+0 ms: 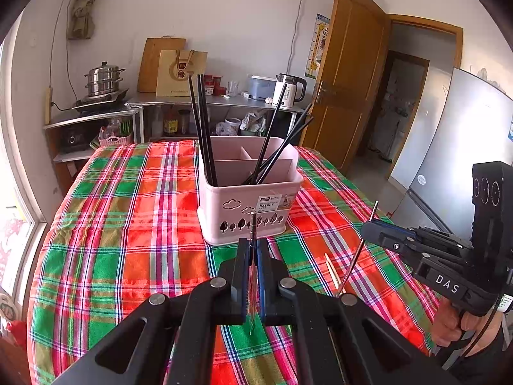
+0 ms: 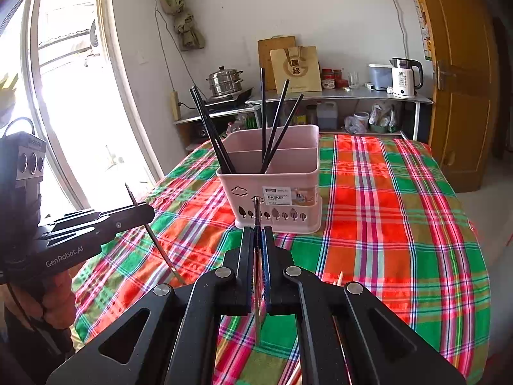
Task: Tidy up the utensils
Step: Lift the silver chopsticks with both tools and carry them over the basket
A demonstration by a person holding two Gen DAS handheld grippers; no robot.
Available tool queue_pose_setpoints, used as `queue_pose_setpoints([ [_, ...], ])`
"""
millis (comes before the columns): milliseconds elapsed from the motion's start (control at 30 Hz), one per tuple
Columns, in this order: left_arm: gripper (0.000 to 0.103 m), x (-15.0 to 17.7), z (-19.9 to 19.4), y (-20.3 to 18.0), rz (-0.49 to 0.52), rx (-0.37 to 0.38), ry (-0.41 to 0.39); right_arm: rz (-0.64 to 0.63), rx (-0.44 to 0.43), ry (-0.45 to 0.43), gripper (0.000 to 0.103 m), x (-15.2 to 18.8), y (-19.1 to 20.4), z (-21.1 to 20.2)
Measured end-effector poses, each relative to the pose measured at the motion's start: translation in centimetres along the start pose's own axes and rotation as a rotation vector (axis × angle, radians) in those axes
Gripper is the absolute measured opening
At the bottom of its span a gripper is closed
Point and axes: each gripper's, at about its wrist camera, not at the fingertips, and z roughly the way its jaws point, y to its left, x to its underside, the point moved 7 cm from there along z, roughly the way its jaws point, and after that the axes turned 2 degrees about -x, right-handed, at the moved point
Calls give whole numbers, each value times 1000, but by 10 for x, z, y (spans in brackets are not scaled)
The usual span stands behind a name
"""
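The left gripper (image 1: pixel 253 250) is clenched on a thin metal chopstick (image 1: pixel 252 224) that stands up between its black and blue pads, tip rising just in front of the pink basket (image 1: pixel 250 205). The right gripper (image 2: pixel 257 237) is likewise clamped on a second metal chopstick (image 2: pixel 256 211), also upright between its pads. Each gripper shows in the other's camera, held by a hand (image 1: pixel 455 324) above the near edge of the table, its stick slanting through the closed jaws. The divided basket stands beyond them near the middle of the plaid tablecloth (image 1: pixel 128 224), with black chopsticks (image 1: pixel 205 134) leaning in its compartments, two to the left and three to the right. A pale wooden chopstick (image 1: pixel 332 271) lies on the cloth between the grippers. Behind the table, a metal shelf (image 2: pixel 336 98) carries a steamer pot (image 2: pixel 224 81) and a white kettle (image 2: pixel 405 77).
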Motion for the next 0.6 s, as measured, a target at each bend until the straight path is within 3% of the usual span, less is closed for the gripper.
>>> queue_pose_setpoints([
  [600,4,-15,-7,-9,33,16,-2,-11,-19,-32,5,-11,0,-13],
])
